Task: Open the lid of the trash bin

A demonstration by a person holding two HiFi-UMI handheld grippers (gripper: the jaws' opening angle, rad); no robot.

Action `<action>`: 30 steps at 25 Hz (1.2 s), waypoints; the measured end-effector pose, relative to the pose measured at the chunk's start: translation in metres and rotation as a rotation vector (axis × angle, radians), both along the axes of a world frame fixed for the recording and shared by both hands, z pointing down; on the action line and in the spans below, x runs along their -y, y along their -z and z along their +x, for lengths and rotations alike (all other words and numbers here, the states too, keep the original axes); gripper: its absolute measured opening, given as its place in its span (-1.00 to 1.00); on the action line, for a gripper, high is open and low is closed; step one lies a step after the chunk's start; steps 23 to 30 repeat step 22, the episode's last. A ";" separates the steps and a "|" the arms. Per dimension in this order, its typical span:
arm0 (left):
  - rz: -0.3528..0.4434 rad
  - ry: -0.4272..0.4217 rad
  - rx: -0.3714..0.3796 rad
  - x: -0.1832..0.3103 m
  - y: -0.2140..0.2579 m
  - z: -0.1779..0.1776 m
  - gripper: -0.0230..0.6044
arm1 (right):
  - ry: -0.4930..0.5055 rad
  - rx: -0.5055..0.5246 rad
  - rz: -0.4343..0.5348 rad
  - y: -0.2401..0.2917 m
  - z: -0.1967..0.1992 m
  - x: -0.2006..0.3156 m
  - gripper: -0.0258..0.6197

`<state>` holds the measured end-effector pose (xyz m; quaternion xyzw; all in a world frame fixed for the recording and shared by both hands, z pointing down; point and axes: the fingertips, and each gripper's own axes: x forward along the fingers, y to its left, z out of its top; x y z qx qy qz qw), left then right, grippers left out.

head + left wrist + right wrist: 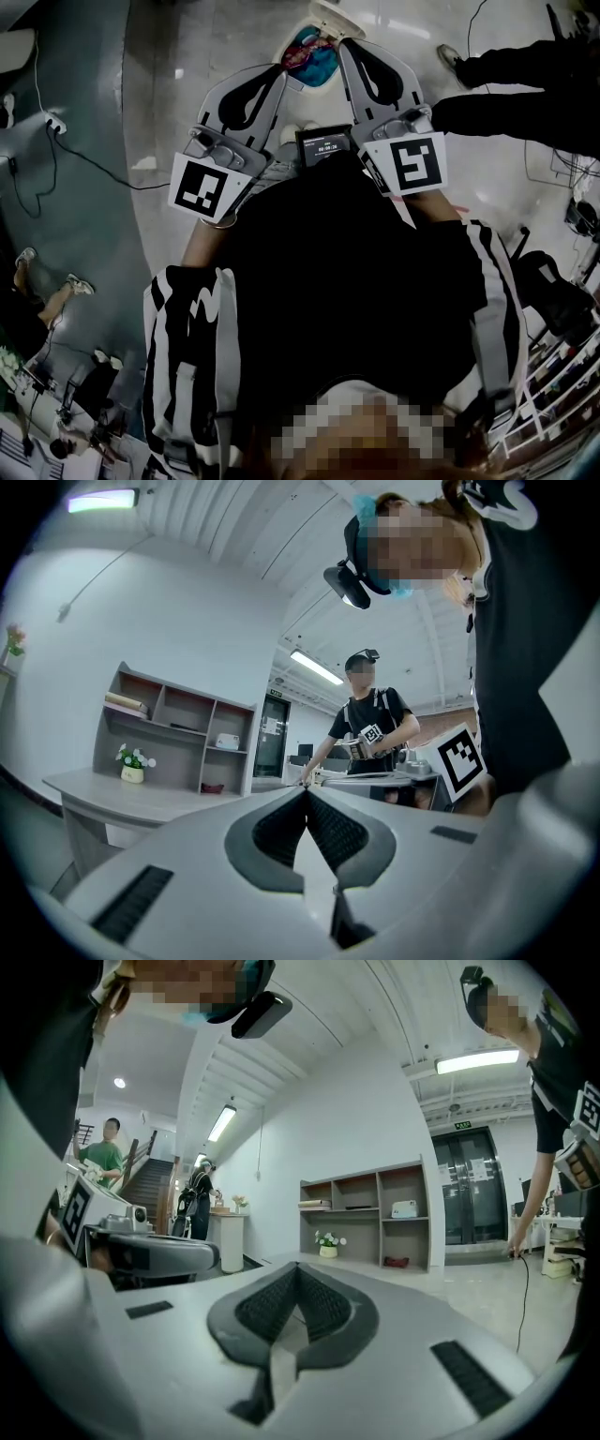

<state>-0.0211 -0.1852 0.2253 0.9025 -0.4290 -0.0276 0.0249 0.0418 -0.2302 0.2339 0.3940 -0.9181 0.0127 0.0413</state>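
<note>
In the head view the trash bin (312, 52) stands on the pale floor just ahead of me, with blue and red rubbish showing inside it and its white lid (335, 16) raised at the far side. My left gripper (279, 71) and right gripper (345, 44) are held up in front of my chest, their tips beside the bin's mouth. Both are shut with nothing between the jaws. The left gripper (305, 790) and right gripper (298, 1266) views look out across the room and do not show the bin.
A small screen (324, 144) sits on my chest between the grippers. Another person's legs (525, 89) stand at the right of the bin, and a socket strip with cables (52, 122) lies at the left. Wall shelves (169, 733) and a person (370, 714) show across the room.
</note>
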 end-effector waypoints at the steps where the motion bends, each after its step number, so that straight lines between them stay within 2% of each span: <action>1: 0.001 0.000 0.001 0.000 -0.001 -0.001 -0.91 | 0.003 0.003 0.000 0.000 -0.001 0.000 -0.91; 30: 0.002 0.003 0.005 0.005 -0.004 -0.003 -0.91 | 0.023 0.014 -0.027 -0.005 -0.008 0.005 -0.91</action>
